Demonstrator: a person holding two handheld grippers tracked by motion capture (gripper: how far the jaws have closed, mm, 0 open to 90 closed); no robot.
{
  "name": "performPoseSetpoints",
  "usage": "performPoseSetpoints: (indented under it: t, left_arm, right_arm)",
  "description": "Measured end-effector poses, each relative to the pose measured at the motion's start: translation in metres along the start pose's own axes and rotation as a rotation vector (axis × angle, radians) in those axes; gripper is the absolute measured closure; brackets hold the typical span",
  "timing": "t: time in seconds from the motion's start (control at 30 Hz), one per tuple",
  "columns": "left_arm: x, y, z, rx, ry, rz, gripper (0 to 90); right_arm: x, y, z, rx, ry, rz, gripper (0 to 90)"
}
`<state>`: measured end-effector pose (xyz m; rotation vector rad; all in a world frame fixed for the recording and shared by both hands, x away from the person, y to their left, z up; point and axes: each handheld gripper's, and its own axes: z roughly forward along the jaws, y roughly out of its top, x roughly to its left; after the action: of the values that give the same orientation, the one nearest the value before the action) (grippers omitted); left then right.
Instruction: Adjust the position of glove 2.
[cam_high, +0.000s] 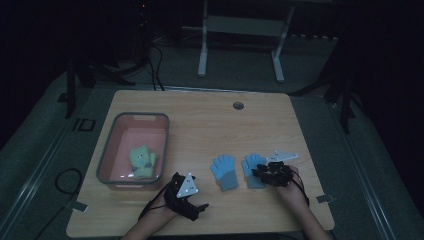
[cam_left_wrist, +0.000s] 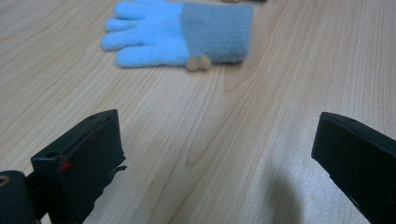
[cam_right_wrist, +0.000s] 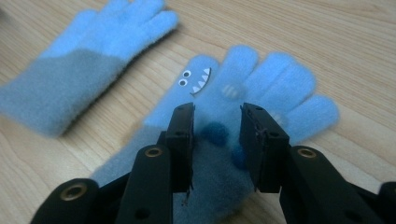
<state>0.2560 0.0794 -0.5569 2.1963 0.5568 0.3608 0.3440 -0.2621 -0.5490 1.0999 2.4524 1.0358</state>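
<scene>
Black jaws of the right gripper (cam_right_wrist: 217, 140) are recorded nearest the lens, set apart over the cuff end of a blue monster-face glove (cam_right_wrist: 243, 93); the fabric lies between the pads, but no squeeze on it is seen, so the glove is judged not gripped. This glove lies flat on the wooden table (cam_high: 210, 115) near the front right, just beside a second blue glove with a grey cuff (cam_high: 224, 171). Both long axes run front to back, fingers pointing away from the person, cuffs toward the near edge.

For a sound pick-up, the jaws should be lowered onto the cuff and closed on a full fold of fabric, not on one pom-pom.

Left gripper (cam_high: 192, 202): jaws wide apart, nothing held, resting near the front edge.

Also noted: pink bin (cam_high: 107, 150) at left, containing a yellow-green glove (cam_high: 142, 161).
</scene>
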Motion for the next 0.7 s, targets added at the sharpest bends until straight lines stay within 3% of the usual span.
performPoseSetpoints:
  t: [0.13, 0.23, 0.53, 0.7]
  left_arm:
    - [0.001, -0.001, 0.0, -0.001, 0.004, -0.006, 2.3]
    - [0.001, -0.001, 0.0, -0.002, 0.004, -0.006, 2.3]
    - [0.001, 0.0, 0.0, -0.001, 0.001, -0.006, 2.3]
    - [0.001, 0.0, -0.001, -0.003, 0.002, -0.007, 2.3]
  right_arm:
    - [0.002, -0.001, 0.001, -0.007, -0.017, -0.009, 70.2]
    - [0.006, -0.004, 0.001, -0.023, -0.032, 0.007, 83.0]
    - [0.013, 0.001, -0.002, -0.025, -0.08, 0.024, 86.7]
    - [0.013, 0.012, -0.015, -0.066, -0.083, 0.021, 86.9]
